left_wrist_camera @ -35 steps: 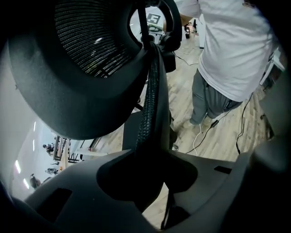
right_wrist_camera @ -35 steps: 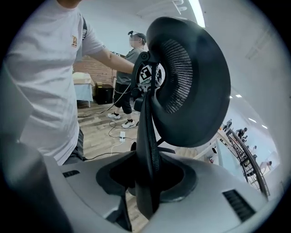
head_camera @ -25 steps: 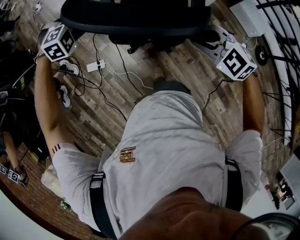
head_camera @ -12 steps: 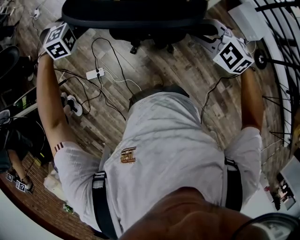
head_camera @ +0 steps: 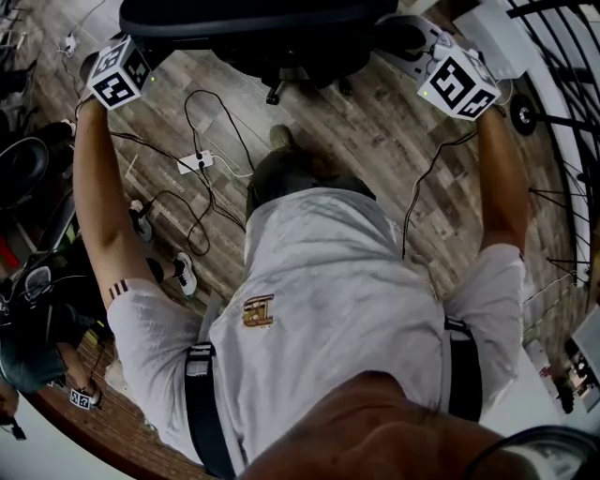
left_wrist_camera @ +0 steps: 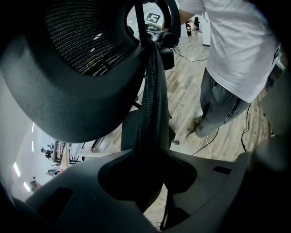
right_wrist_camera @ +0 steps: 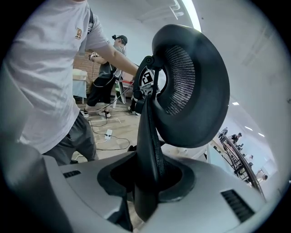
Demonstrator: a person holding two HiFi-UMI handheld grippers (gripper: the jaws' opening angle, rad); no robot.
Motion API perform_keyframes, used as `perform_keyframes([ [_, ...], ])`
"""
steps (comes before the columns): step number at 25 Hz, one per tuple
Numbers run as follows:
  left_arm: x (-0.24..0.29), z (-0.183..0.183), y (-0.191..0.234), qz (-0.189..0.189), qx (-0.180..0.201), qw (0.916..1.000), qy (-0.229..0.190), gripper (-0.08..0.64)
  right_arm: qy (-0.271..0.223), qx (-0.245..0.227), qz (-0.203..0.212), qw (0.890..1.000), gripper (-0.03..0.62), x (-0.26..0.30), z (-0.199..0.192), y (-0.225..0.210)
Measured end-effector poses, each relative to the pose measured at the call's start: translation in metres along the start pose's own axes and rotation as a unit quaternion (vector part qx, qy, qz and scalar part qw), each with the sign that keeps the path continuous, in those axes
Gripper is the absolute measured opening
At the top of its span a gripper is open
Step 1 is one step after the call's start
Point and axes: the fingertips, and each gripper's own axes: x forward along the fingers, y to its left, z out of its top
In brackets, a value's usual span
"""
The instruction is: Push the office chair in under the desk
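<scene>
The black office chair (head_camera: 253, 23) stands at the top of the head view, and only its back shows there. My left gripper (head_camera: 117, 73) is at the back's left side and my right gripper (head_camera: 452, 80) at its right side; their jaws are hidden under the marker cubes. In the left gripper view, the back's padded edge (left_wrist_camera: 148, 113) runs down between the jaws of the left gripper (left_wrist_camera: 148, 179), which is shut on it. The right gripper view shows the right gripper (right_wrist_camera: 148, 182) likewise shut on the back's other edge (right_wrist_camera: 148, 136), below the mesh headrest (right_wrist_camera: 191, 86).
Cables and a white power strip (head_camera: 195, 162) lie on the wooden floor between me and the chair. A black metal rack (head_camera: 562, 112) stands at the right, with a white box (head_camera: 497, 37) near it. Other people stand at the left (head_camera: 37, 309).
Both grippers and the chair have moved forward across the floor with me. The power strip and cables have slid down the view towards me. The grips look unchanged.
</scene>
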Motion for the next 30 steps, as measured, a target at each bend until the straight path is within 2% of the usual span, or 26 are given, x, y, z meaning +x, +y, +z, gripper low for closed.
perform_keyframes([
  [4,0.015,-0.013,0.033,0.006,0.005,0.9999,-0.007,0.127,0.001,-0.008,-0.007,1.000,0.127,0.018,-0.002,-0.032],
  [11,0.042,-0.042,0.112,0.007,0.033,0.9992,-0.019,0.127,0.011,0.018,-0.022,1.000,0.127,0.053,-0.010,-0.094],
  [24,0.080,-0.133,0.253,0.009,0.080,0.9956,-0.049,0.130,0.046,0.063,-0.058,0.995,0.129,0.143,0.017,-0.203],
  [30,0.095,-0.156,0.303,0.010,0.099,0.9933,-0.057,0.133,0.055,0.078,-0.070,0.993,0.127,0.170,0.023,-0.238],
])
